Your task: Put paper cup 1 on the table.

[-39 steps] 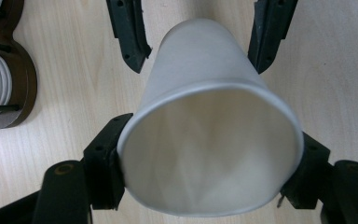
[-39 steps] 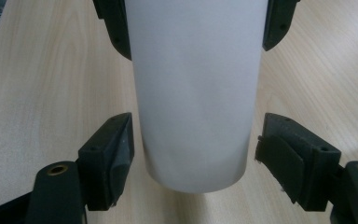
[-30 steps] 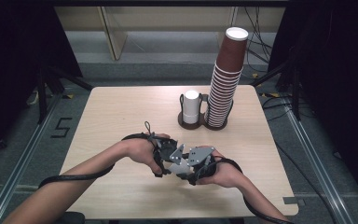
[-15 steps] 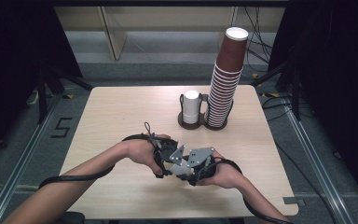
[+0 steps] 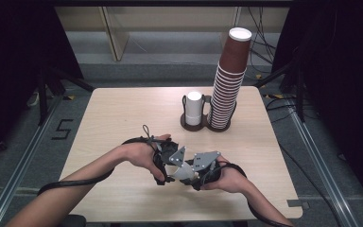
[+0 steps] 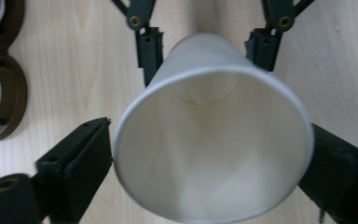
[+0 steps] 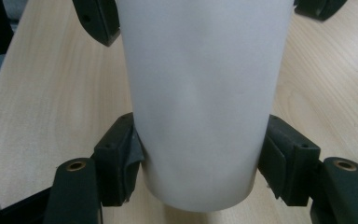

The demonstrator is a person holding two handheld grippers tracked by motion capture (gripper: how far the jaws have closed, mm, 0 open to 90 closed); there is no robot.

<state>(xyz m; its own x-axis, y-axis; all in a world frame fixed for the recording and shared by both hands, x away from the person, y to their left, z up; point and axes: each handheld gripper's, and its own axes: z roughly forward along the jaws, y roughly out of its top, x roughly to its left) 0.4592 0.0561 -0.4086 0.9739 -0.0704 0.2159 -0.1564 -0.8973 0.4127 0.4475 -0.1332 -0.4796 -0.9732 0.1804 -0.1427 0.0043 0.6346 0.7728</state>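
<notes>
Little has shifted since the earlier frame: both hands stay low over the near surface. The right gripper pinches the white cup's base, and the left gripper brackets its rim. Placing it beside the cup holder remains.

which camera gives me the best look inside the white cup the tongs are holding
The left gripper view: it looks straight into the white cup, showing rim and inner base. The right gripper view shows its outer wall and closed end; the high view shows a small patch between the hands.
</notes>
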